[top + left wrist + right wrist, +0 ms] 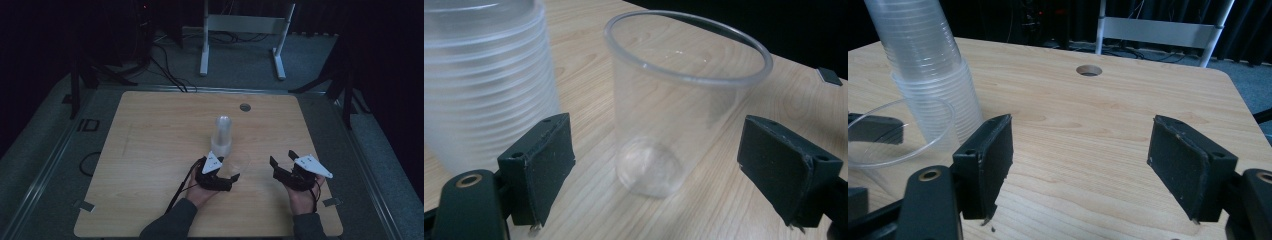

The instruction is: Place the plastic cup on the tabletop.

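- Clear plastic is what we work with. High view: a stack of cups stands upside down near the middle of the wooden table. Our left gripper sits just near of it, and our right gripper rests well apart at the right.
- Left gripper view: a single cup stands upright and empty on the table between our black pads, which are spread wide and touch nothing. The stack rises just left of it. No earlier picture is given, so we judge only this: the cup looks set down, and we should draw straight back, keeping both pads off its thin wall so it does not tip.
- Right gripper view: our jaws are apart over bare wood, holding nothing. The stack and the cup's rim show at far left.
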A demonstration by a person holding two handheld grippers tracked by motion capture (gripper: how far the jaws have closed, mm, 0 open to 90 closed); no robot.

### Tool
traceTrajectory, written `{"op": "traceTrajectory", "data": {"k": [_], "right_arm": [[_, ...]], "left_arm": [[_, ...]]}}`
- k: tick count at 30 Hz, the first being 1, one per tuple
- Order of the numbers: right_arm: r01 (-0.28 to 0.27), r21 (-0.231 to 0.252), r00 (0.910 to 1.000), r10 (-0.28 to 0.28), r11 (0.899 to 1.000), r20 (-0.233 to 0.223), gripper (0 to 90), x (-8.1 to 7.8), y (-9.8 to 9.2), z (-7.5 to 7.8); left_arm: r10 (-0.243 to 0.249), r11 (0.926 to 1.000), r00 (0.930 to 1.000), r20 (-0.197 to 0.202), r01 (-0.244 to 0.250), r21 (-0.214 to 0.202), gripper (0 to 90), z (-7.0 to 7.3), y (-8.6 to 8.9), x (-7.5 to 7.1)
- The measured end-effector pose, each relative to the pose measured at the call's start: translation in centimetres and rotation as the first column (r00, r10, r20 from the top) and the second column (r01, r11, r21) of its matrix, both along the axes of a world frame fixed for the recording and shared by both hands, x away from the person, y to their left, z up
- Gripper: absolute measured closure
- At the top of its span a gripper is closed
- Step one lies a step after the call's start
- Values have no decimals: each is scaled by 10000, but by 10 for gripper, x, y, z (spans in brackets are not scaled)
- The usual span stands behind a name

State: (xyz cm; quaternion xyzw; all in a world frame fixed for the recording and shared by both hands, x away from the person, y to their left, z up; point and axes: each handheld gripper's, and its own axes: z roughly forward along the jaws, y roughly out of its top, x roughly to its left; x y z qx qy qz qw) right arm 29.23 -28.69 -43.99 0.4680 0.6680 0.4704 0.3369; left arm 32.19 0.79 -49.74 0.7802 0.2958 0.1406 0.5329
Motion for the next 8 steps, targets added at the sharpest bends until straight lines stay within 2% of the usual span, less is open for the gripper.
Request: {"op": "traceTrajectory", "data": {"k": [4,8], "right_arm": [[46,33,10000,-46,10000,1,258,0,-1,0],[52,25,10000,-52,10000,-10,257,1,-2,0]], "left_arm": [[104,9997,9999,-75,-106,-234,150,-1,8,-3],[127,9997,9999,-61,-129,-220,150,-1,12,-4]]}}
